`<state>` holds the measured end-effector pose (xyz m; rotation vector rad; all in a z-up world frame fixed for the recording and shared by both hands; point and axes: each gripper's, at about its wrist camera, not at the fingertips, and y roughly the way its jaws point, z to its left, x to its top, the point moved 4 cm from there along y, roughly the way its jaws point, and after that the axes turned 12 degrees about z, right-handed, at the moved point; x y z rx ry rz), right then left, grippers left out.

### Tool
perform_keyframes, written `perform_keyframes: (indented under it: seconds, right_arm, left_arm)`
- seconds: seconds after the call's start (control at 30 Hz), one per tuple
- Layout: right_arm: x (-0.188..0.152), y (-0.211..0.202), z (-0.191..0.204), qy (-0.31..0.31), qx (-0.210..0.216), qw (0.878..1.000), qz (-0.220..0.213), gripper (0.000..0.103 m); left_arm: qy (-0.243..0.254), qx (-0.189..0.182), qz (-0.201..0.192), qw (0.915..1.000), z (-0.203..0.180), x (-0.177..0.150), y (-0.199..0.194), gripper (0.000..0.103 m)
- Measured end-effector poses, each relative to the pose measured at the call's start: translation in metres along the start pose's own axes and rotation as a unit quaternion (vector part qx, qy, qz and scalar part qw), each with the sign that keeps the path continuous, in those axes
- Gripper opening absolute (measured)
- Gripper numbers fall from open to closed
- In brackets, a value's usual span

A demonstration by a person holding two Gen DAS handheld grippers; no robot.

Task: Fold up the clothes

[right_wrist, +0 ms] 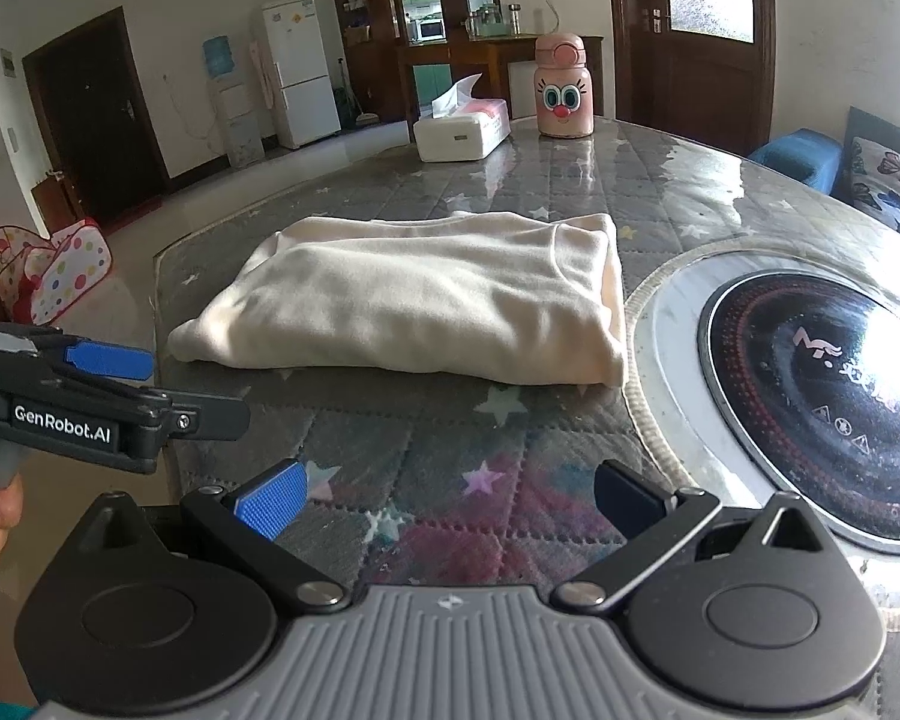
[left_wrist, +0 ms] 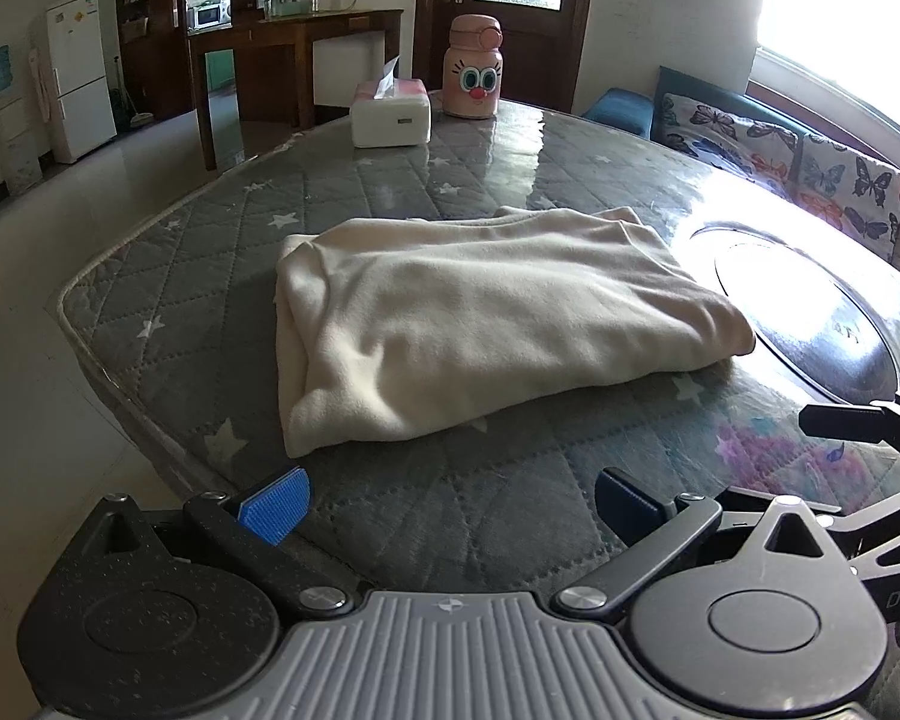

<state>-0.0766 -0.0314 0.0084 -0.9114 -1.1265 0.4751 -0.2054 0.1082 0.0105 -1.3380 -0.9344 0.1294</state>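
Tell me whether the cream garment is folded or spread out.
Folded: the cream garment lies as a compact stacked rectangle on the table, layered edges showing.

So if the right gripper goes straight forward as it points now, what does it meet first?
Probably the folded cream garment. The open right gripper points at it, with only bare table cover between. Depth is uncertain.

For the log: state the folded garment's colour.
Plain cream garment, no pattern; clearest in the right wrist view.

Both the left gripper (left_wrist: 447, 507) and right gripper (right_wrist: 447, 501) apparently hover spread, empty.
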Motion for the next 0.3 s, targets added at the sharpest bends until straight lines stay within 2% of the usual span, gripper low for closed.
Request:
perform_keyframes:
  seconds: [0.3]
  right_arm:
    - [-0.0014,-0.0045,0.0024,-0.003,-0.002,1.0,-0.01,0.103]
  left_arm:
    - [0.002,0.002,0.002,1.0,-0.0046,-0.0049,-0.0001,0.103]
